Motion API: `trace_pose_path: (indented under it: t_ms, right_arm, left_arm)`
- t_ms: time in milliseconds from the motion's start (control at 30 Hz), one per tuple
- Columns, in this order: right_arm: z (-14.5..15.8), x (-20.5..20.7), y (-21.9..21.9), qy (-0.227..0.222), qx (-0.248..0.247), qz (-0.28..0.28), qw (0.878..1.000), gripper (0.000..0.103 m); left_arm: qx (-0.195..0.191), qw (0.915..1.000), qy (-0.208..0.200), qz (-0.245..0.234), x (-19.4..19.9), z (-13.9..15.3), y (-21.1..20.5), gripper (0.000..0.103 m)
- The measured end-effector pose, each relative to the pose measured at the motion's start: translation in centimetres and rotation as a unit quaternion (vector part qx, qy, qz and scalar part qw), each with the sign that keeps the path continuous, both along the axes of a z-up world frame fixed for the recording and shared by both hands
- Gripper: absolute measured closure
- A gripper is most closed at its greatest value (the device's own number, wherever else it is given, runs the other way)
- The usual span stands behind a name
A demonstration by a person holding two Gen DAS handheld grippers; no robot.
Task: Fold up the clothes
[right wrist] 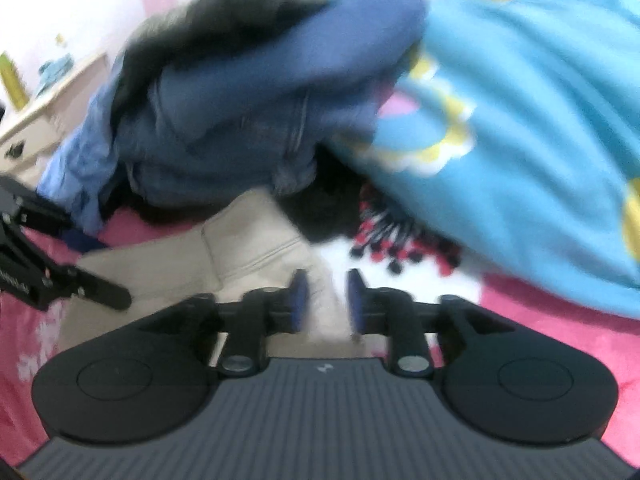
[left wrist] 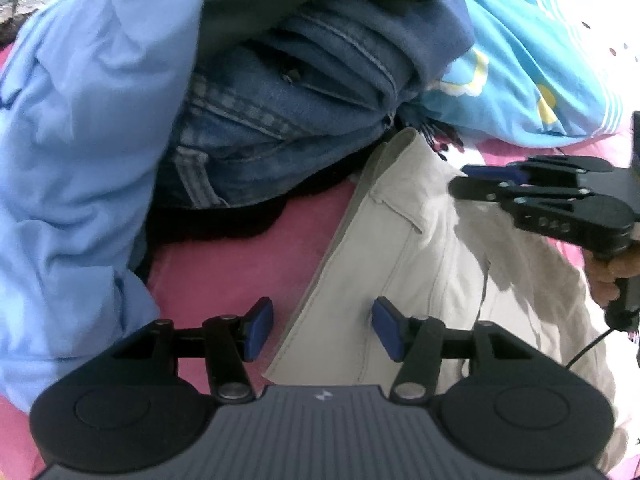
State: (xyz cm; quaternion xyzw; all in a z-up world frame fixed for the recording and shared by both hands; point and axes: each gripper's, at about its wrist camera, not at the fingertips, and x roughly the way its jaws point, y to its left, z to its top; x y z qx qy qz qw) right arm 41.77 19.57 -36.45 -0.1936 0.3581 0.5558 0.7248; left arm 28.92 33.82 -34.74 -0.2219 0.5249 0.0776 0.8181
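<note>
Your left gripper is wide open over the edge of the cream pants in the lower middle, ready to pinch, and your right gripper, part open, holds nothing yet.

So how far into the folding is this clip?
Early. Nothing looks folded: the jeans and light blue garment sit heaped on the pink bedspread. In hand: the beige garment lies spread out, with the left gripper open over its edge and the right gripper open, holding nothing. All the folding remains.
</note>
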Motion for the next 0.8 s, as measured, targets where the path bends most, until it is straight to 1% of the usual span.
trace_pose_path:
  t_ms: [67, 167, 233, 300, 367, 433, 533, 600, 633, 700, 767, 800]
  right_arm:
    - [1.8, -0.1, -1.3, -0.009, 0.029, -0.025, 0.999, 0.063]
    - [3.3, -0.4, -2.8, -0.011, 0.042, -0.055, 0.998, 0.066]
    - [4.1, -0.7, -4.2, -0.012, 0.044, -0.093, 0.995, 0.067]
    - [4.6, -1.1, -6.9, 0.008, 0.049, -0.146, 0.988, 0.078]
    - [4.7, -1.8, -10.1, 0.025, 0.043, -0.194, 0.98, 0.082]
    - [4.2, -2.7, -12.8, 0.034, 0.024, -0.222, 0.974, 0.085]
    - [2.5, -4.0, -15.0, 0.043, -0.024, -0.234, 0.971, 0.091]
    - [1.2, -4.2, -15.4, 0.041, -0.04, -0.224, 0.973, 0.092]
    - [0.5, -4.3, -15.4, 0.038, -0.049, -0.218, 0.974, 0.092]
    - [-1.3, -4.0, -15.1, 0.015, -0.078, -0.207, 0.975, 0.093]
    - [-3.1, -3.3, -15.2, -0.014, -0.117, -0.217, 0.969, 0.094]
    - [-3.4, -2.6, -15.5, -0.018, -0.123, -0.232, 0.965, 0.096]
  left_arm:
    - [0.017, 0.9998, -0.006, 0.011, -0.6, 0.6, 0.1, 0.043]
    - [0.033, 0.9988, -0.029, 0.022, -1.2, 2.3, 0.2, 0.043]
    - [0.04, 0.9981, -0.045, 0.013, -1.0, 3.2, -0.2, 0.043]
    - [0.042, 0.9971, -0.063, -0.003, -0.2, 3.9, -0.8, 0.043]
    - [0.034, 0.9961, -0.078, -0.022, 1.1, 4.0, -1.7, 0.043]
    - [0.018, 0.9949, -0.09, -0.043, 2.7, 3.6, -2.6, 0.044]
    - [0.012, 0.9938, -0.087, -0.069, 4.9, 2.2, -4.1, 0.046]
    - [0.023, 0.9932, -0.083, -0.078, 5.9, 1.3, -4.9, 0.046]
    - [0.036, 0.9932, -0.078, -0.079, 6.4, 0.9, -5.2, 0.047]
    - [0.049, 0.9932, -0.069, -0.08, 7.0, -0.2, -5.2, 0.047]
    - [0.051, 0.9935, -0.066, -0.079, 7.3, -0.6, -5.1, 0.048]
    - [0.051, 0.9936, -0.065, -0.078, 7.5, -0.8, -5.0, 0.048]
